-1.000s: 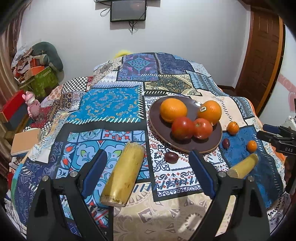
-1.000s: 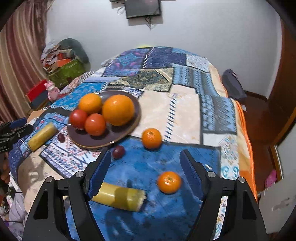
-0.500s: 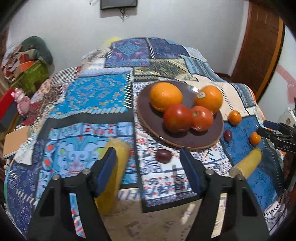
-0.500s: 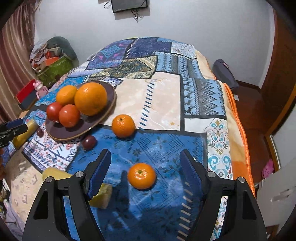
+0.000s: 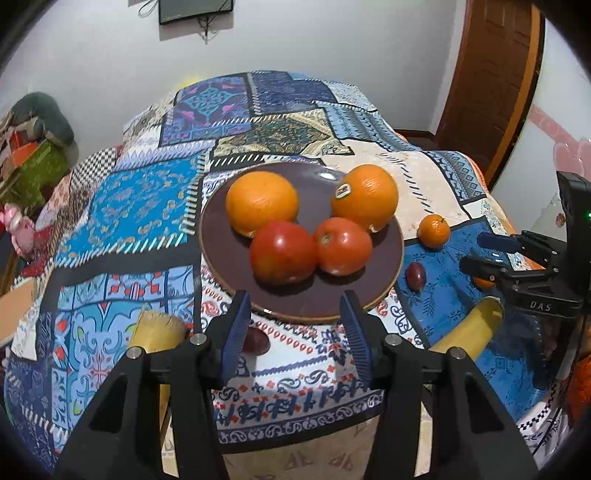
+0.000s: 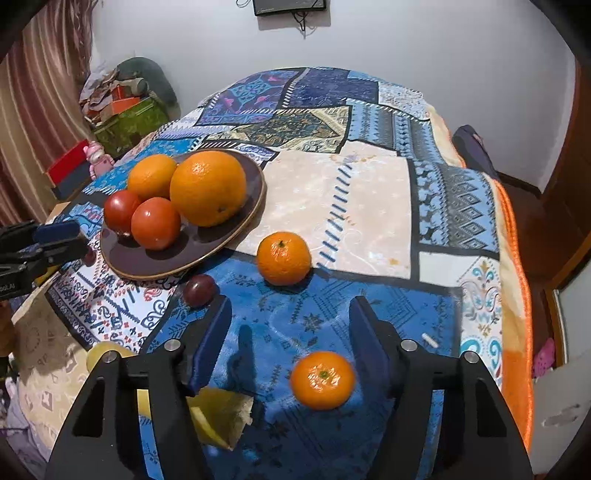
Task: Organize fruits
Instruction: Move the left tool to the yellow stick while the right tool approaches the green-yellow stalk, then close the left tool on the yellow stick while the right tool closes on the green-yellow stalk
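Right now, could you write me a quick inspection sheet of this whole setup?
Surface: patchwork blanket.
Job's things: brown plate bearing two oranges and two tomatoes; two mandarins, two dark plums, two yellow corn pieces lie loose on the blanket.
Clutter: nothing seen.
Claws: left claw closing, nothing gripped, plum by its left finger; right claw closing around mandarin, no grip visible.
Cables: wires under wall screen.
Surroundings: door, curtain, piled boxes.

- A plain white wall carries a dark screen with hanging cables.
- A brown wooden door stands at right.
- A striped curtain (reddish brown) hangs beside piled boxes.
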`<state>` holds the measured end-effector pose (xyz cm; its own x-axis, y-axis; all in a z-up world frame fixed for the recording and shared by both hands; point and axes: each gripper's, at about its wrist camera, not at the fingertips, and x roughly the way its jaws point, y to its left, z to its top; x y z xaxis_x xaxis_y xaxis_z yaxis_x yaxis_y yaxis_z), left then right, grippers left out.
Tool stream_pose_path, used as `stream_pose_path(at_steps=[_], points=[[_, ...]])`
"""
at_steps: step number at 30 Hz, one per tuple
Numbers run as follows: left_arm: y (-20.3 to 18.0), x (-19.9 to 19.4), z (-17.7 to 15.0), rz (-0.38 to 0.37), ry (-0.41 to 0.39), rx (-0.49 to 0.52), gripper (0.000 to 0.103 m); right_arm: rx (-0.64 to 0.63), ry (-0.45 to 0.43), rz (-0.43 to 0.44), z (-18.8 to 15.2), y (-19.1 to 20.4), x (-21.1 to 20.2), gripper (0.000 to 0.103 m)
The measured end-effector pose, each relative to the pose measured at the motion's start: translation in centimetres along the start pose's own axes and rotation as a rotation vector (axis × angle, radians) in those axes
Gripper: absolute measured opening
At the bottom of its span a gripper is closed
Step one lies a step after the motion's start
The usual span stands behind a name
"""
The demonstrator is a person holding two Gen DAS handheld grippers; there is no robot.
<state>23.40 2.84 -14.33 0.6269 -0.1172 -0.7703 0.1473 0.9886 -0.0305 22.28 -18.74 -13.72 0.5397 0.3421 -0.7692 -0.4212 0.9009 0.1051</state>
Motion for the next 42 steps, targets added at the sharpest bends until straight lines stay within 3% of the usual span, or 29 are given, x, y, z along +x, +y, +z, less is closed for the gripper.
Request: stream_pose_path(at_steps=[5,10,21,31,42], points=[[1.1,-0.8,-0.6,0.005,0.008,-0.02,0.051,0.026,0.008,0.032,-0.9,-0.4,-1.1,0.061],[4.1,-1.9,-1.9,0.059,0.04,-0.06,0.051,0.023,0.003,0.102,-0.9,0.8,-2.1,0.061],[9.9,-3.6,-5.4,0.168,0.08,-0.134,0.055,-0.156,0.06,0.149,-2.5,6.4,-2.2,0.062],[10.1,-1.1,-5.4,0.105,0.142,-0.133,0.058,-0.254,0.093,0.112,-2.7,8.2,-1.4,0.072],[9.7,0.8,-4.2,0.07,0.145,-0.113,0.057,-0.309,0.132,0.092,-2.6,8.7,0.4,0.076]])
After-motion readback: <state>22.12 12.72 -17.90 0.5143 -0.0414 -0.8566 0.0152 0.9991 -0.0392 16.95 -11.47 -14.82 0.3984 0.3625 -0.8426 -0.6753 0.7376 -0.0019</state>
